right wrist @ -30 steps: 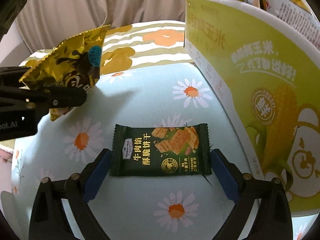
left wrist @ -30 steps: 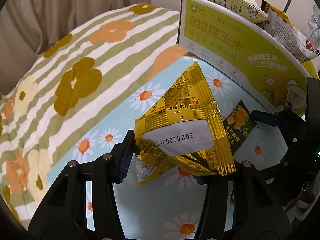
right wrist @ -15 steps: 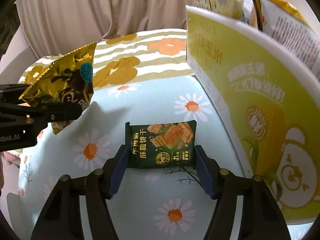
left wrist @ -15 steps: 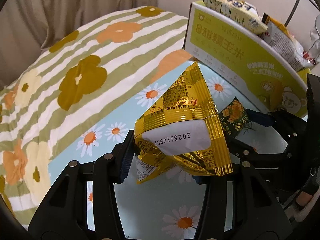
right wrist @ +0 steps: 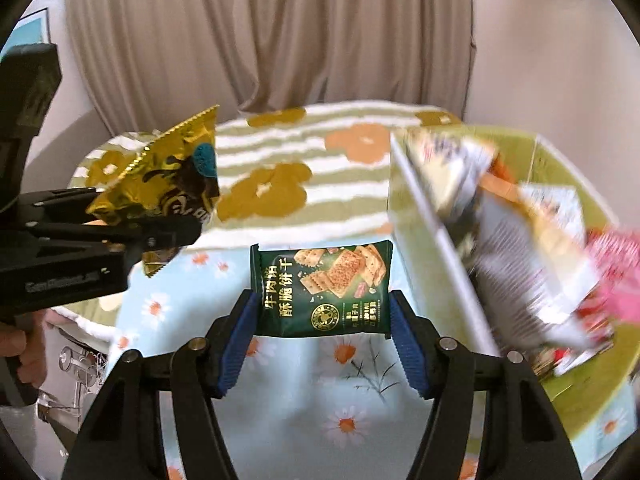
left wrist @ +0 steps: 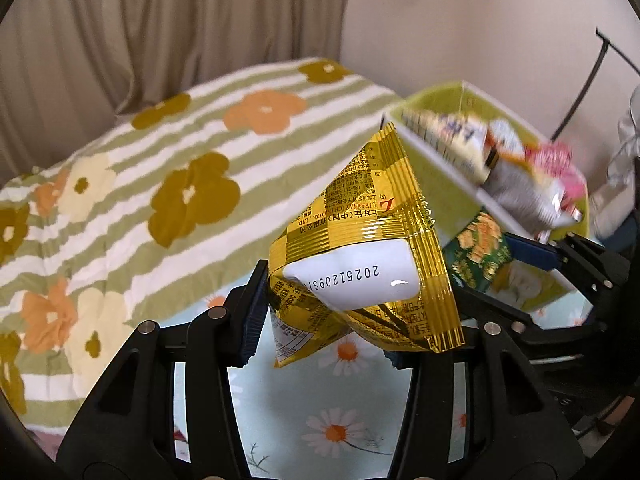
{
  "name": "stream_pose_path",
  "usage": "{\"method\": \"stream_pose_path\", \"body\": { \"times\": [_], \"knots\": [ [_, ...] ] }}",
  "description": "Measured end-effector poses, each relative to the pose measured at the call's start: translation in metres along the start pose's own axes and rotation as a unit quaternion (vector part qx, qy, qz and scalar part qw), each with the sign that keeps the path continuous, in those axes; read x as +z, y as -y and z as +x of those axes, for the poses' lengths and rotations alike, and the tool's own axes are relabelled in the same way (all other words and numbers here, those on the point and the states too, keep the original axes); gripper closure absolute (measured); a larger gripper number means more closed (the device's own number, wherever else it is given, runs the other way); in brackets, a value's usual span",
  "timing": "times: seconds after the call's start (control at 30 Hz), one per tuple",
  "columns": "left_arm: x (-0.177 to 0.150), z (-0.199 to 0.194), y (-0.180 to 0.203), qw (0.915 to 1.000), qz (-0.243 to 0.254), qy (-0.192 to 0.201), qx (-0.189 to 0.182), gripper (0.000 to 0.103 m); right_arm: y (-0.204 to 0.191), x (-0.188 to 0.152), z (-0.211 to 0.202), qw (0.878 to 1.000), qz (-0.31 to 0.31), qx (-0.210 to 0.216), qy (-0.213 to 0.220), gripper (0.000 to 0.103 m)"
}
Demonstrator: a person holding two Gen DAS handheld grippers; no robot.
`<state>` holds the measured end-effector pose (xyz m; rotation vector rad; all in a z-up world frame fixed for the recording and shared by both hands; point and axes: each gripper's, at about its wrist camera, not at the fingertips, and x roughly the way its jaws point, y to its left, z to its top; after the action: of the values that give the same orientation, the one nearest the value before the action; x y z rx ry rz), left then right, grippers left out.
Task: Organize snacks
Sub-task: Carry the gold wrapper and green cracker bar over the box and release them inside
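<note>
My left gripper (left wrist: 328, 320) is shut on a crumpled gold snack packet (left wrist: 368, 264) and holds it in the air; the same packet shows at the left in the right wrist view (right wrist: 168, 176). My right gripper (right wrist: 320, 312) is shut on a dark green cracker packet (right wrist: 324, 288), lifted off the daisy cloth (right wrist: 304, 400); it also shows in the left wrist view (left wrist: 478, 252), just right of the gold packet. The yellow-green cardboard box (right wrist: 424, 240) stands to the right with several snack bags in it (right wrist: 520, 240).
A striped flowered blanket (left wrist: 160, 200) covers the far side, with beige curtains (right wrist: 280, 40) behind. The box's near wall (left wrist: 444, 184) rises close to both packets. A dark stand (left wrist: 592, 76) is at the far right.
Both grippers have risen with their packets. The right gripper closed on the green cracker packet and lifted it off the cloth. The box's open top now shows.
</note>
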<state>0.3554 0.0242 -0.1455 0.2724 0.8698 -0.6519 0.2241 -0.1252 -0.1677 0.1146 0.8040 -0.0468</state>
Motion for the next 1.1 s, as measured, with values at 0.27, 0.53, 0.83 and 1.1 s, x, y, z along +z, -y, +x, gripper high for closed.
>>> {"method": "stream_pose_path", "body": {
  "times": [0.27, 0.53, 0.83, 1.1],
  "knots": [
    [0.041, -0.054, 0.053, 0.9984, -0.015, 0.045, 0.033, 0.059, 0.055, 0.024, -0.081, 0.998, 0.004, 0.041, 0.050, 0.043],
    [0.073, -0.059, 0.159, 0.9961, -0.051, 0.069, 0.020, 0.059, 0.154, 0.040, -0.133, 0.997, -0.028, 0.053, 0.053, 0.043],
    [0.091, -0.020, 0.258, 0.9964, -0.073, 0.042, -0.005, 0.059, 0.236, 0.040, -0.142, 0.998, -0.033, 0.056, 0.026, 0.043],
    [0.089, 0.035, 0.291, 0.9967, -0.064, -0.045, -0.017, 0.048, 0.272, 0.033, -0.119, 0.998, -0.005, 0.057, 0.000, 0.043]
  ]
}}
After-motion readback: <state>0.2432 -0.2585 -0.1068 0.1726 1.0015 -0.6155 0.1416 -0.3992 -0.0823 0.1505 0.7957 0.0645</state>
